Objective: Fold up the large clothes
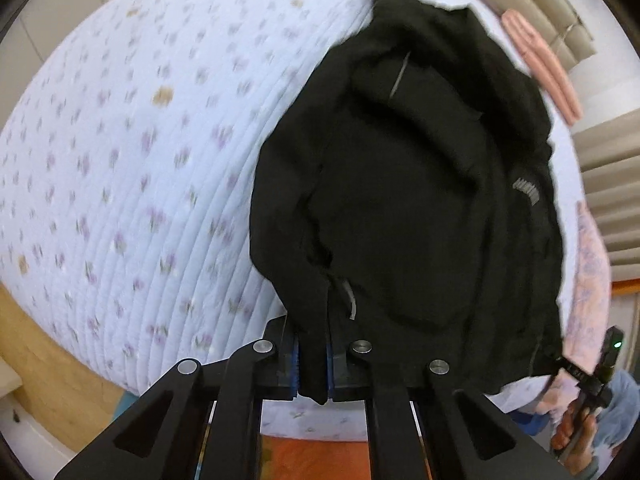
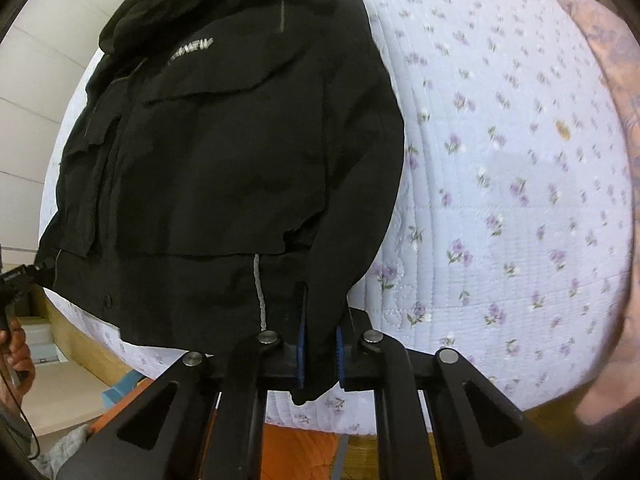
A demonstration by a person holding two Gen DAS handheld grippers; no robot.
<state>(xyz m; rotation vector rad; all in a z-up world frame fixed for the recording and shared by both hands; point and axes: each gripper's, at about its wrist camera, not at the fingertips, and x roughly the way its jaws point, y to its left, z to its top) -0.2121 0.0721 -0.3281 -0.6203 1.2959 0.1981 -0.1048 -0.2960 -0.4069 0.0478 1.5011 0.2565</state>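
Note:
A black jacket (image 1: 400,184) lies spread on a bed with a pale blue flowered quilt (image 1: 120,160). My left gripper (image 1: 313,364) is shut on a hanging bottom corner of the jacket, near a grey reflective strip. In the right wrist view the same jacket (image 2: 224,152) shows its chest logo and flap pockets. My right gripper (image 2: 320,354) is shut on a dark fold at the jacket's other bottom corner, by the sleeve end. The other gripper shows at the far edge of each view, the right one (image 1: 576,376) and the left one (image 2: 16,276).
Pink hangers (image 1: 540,60) lie at the bed's far edge. A pink flowered cloth (image 1: 588,280) lies at the bed's side; it also shows in the right wrist view (image 2: 616,80). White cupboards (image 2: 36,60) stand beyond. Orange fabric (image 2: 296,452) and wooden floor are below.

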